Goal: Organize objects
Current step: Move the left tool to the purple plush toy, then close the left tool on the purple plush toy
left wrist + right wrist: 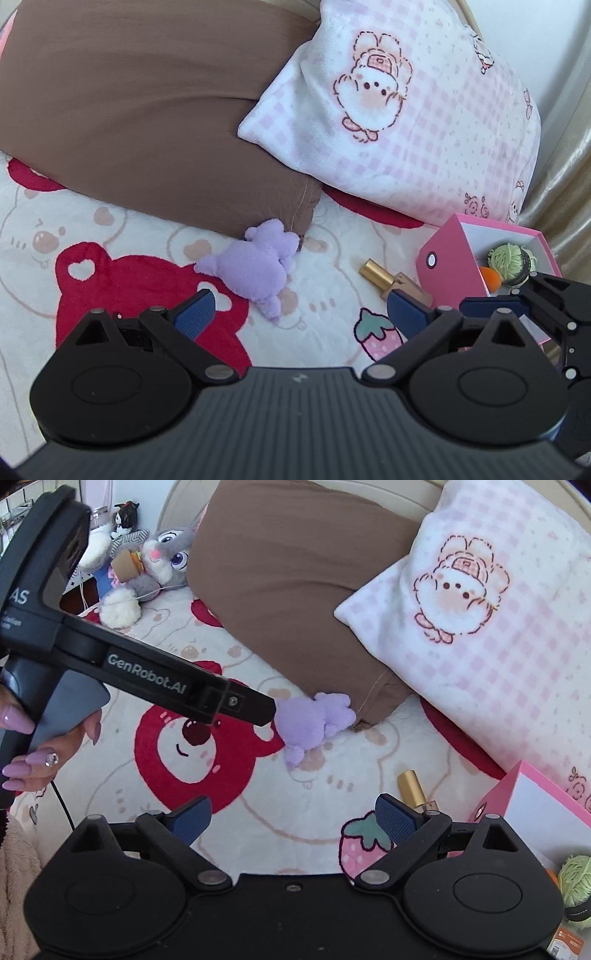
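Both grippers, left gripper [297,314] and right gripper [293,819], have jaws spread wide, holding nothing. The purple plush toy [255,267] lies just ahead of the left jaws (on the blanket [140,236]). The pink box [448,254] sits off to their right.

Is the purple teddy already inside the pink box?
No, the purple plush toy lies on the blanket by the brown pillow, apart from the pink box.
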`<state>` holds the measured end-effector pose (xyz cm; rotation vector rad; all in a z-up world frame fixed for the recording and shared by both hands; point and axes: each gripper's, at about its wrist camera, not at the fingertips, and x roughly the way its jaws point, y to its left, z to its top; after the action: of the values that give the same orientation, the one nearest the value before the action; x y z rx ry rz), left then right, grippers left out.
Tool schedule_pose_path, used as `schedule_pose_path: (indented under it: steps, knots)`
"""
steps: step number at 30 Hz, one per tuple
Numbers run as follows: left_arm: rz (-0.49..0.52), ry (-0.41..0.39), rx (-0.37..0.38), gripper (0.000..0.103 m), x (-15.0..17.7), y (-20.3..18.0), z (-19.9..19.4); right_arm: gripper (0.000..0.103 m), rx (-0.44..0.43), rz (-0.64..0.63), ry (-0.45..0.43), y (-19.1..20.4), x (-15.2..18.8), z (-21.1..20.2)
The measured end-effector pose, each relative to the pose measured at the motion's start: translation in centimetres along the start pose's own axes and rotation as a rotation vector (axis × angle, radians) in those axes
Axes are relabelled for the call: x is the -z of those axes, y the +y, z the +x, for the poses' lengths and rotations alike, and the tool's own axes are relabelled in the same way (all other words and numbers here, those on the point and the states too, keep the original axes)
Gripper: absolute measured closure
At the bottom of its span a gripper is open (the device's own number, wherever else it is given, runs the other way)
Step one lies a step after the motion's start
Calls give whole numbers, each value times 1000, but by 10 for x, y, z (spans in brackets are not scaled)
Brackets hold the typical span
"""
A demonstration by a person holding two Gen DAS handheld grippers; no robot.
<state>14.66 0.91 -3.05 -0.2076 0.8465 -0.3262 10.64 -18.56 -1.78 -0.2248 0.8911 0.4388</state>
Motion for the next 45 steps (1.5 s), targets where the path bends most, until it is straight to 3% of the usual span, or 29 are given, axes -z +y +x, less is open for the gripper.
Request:
schedule_pose_path:
  steps: [3, 6, 11, 16, 20, 24, 28, 31, 32, 36, 37, 39, 45]
  knots:
    - [-37, -72, -27, 2, 9, 15, 9, 6, 54, -14, 8, -1, 0, 15]
    - [-50, -39, -42, 2, 10, 27, 23, 6, 135, -138, -5, 13, 5, 31]
    - [-137, -15, -27, 2, 17, 51, 44, 6, 84, -236, -13, 31, 8, 58]
    - [-214, -31, 31, 5, 24, 73, 65, 6, 36, -182, -54, 38, 2, 91]
    - [-239, -16, 58, 12, 34, 82, 82, 6, -61, -83, -78, 24, -4, 119]
    - [-265, -13, 78, 25, 46, 87, 98, 9, -41, -16, -80, 10, -6, 149]
    - [-314, -13, 116, 28, 52, 90, 113, 11, -44, -2, -97, 4, -3, 165]
    - [-311, -33, 115, 39, 52, 89, 118, 12, -39, -18, -98, 5, -3, 175]
    - [-312, -37, 119, 45, 52, 90, 119, 15, -30, -24, -97, 6, -3, 179]
    - [-352, -15, 165, 71, 56, 94, 124, 46, 26, -35, -83, 9, -5, 183]
    - [-361, -7, 184, 74, 57, 95, 125, 52, 37, -43, -75, 11, -5, 181]
    - [-364, 2, 202, 77, 58, 93, 124, 85, 47, -42, -55, 15, -6, 177]
    - [-375, 30, 202, 77, 60, 85, 118, 87, 53, -14, -63, 18, 3, 161]
